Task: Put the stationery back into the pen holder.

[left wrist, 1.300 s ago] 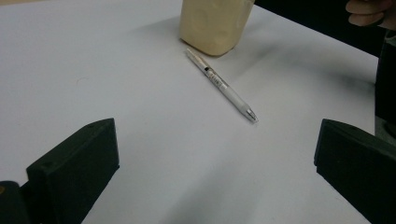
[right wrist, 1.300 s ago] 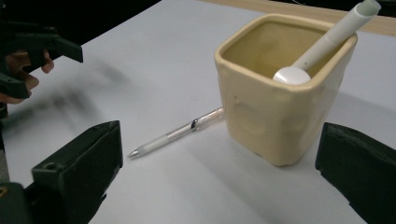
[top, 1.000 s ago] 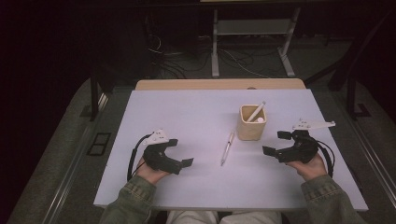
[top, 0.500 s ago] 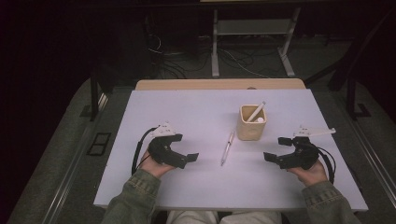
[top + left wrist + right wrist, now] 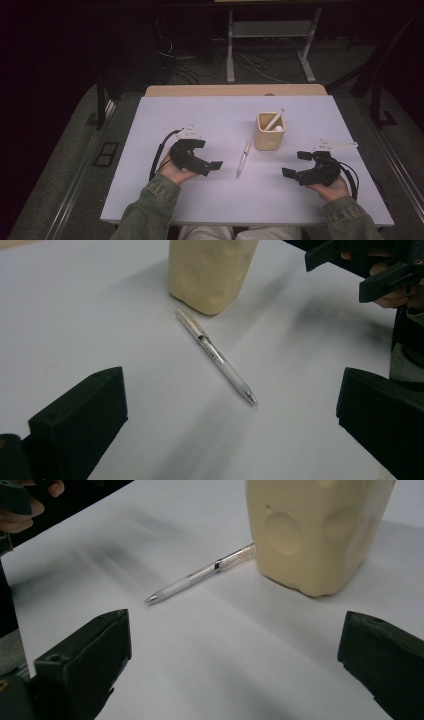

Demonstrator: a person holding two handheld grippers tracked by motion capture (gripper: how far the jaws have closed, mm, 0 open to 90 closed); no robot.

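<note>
The person's two arms come in from the near edge of the table, sleeves resting on it. Each hand holds a black gripper low over the top.

The left gripper sits to the left of the pen and points at it. Its jaws are wide apart and hold nothing. In the left gripper view the pen lies between the two jaws but farther off, not touching them.

The right gripper sits to the right of the pen, a bit nearer the person, and points left toward it. Its jaws are wide apart too and hold nothing. In the right gripper view the pen lies ahead of the jaws with its tip toward the camera.

The pen is clear and white. It lies flat on the table, just left of the cup. Its back end is close beside the cup's bottom; whether it touches is hard to tell. The cup is tan with round dents on its side. Another pen stands tilted inside the cup.

There is small dark print on the pen's middle, but it is too tiny to read. The cup has no words to read.
</note>
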